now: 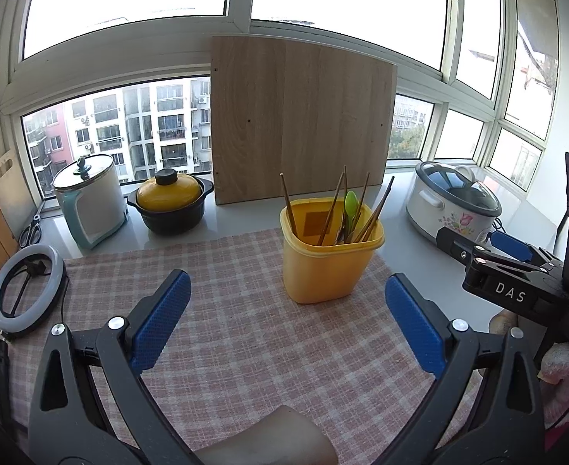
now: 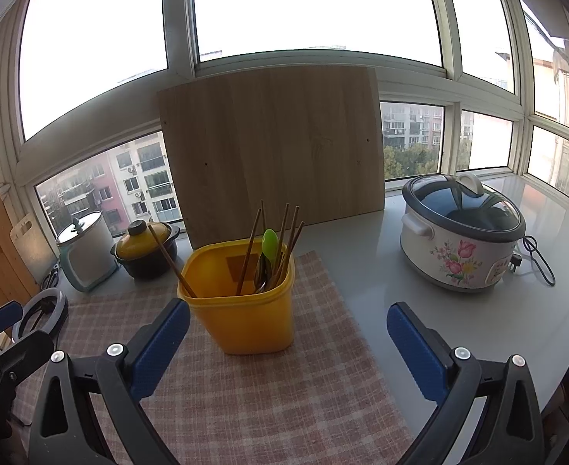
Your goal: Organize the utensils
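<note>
Right wrist: slow cooker (image 2: pixel 460 232) nr yellow bin (image 2: pixel 241 302).

You are working in a home kitchen corner, set on an enclosed balcony high up in an apartment block. The white tabletop (image 2: pixel 458 321) runs along a bay of windows (image 2: pixel 303 7), and through them you see other residential towers (image 1: pixel 156 124) and treetops. Cooking gear lines the sill: a floral slow cooker (image 2: pixel 460 232) with its cord and plug, a yellow-lidded clay pot (image 1: pixel 170 205), a lidded canister (image 1: pixel 86 201), scissors (image 1: pixel 30 228) and a cutting board (image 1: pixel 3 190). A checked cloth (image 1: pixel 245 329) covers the tabletop, carrying a yellow tub (image 1: pixel 329 252) of chopsticks (image 1: pixel 329 209). A ring light (image 1: pixel 24 290) sits at your left.
</note>
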Available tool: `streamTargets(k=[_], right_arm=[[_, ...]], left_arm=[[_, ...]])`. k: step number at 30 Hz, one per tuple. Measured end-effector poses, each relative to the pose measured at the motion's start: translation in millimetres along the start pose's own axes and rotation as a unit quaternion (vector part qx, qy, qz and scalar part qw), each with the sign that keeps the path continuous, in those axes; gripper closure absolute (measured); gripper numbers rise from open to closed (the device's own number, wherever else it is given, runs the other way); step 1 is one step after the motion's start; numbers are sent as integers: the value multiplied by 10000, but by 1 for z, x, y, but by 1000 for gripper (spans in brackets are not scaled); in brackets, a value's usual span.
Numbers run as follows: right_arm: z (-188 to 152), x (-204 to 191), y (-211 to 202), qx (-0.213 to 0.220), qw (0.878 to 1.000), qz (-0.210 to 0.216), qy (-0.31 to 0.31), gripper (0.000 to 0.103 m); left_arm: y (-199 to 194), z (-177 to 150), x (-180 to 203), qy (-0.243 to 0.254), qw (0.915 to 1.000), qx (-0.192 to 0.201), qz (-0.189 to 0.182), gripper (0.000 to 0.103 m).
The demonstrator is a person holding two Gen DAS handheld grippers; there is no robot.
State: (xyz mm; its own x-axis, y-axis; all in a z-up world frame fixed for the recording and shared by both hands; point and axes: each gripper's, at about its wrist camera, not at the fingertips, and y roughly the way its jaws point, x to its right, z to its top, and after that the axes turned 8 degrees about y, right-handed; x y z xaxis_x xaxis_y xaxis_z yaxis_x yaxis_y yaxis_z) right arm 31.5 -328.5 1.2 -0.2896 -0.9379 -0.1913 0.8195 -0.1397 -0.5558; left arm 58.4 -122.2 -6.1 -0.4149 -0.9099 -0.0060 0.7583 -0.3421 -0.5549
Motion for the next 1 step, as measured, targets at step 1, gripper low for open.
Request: streamTargets(k=[1], right_arm=[[0, 0, 0, -1, 10000, -3, 7, 0]], left_arm=[[0, 0, 0, 6, 10000, -7, -7, 1]])
